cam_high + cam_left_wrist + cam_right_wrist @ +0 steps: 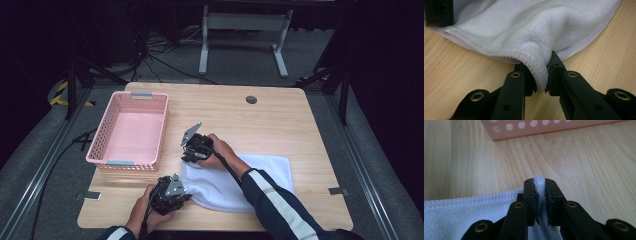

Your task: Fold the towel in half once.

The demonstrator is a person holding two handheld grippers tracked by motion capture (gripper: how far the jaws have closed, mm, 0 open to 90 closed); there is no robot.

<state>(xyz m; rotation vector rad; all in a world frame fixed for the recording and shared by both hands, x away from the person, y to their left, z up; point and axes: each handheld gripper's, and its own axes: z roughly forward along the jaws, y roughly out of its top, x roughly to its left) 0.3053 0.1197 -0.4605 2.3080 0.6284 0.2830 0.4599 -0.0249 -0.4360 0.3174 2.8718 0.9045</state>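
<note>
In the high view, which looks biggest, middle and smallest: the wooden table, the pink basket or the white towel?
1. Light wooden table, clearly largest.
2. Pink perforated plastic basket and white terry towel look about alike; an arm hides part of the towel, so no ranking.

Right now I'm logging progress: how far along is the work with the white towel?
Done: both grips are made. The left tongs pinch the towel's near corner, and the right tongs pinch its far left corner. In hand: the towel lies on the table, not yet lifted. Left: probably folding it or moving it; the pink basket holds nothing.
</note>
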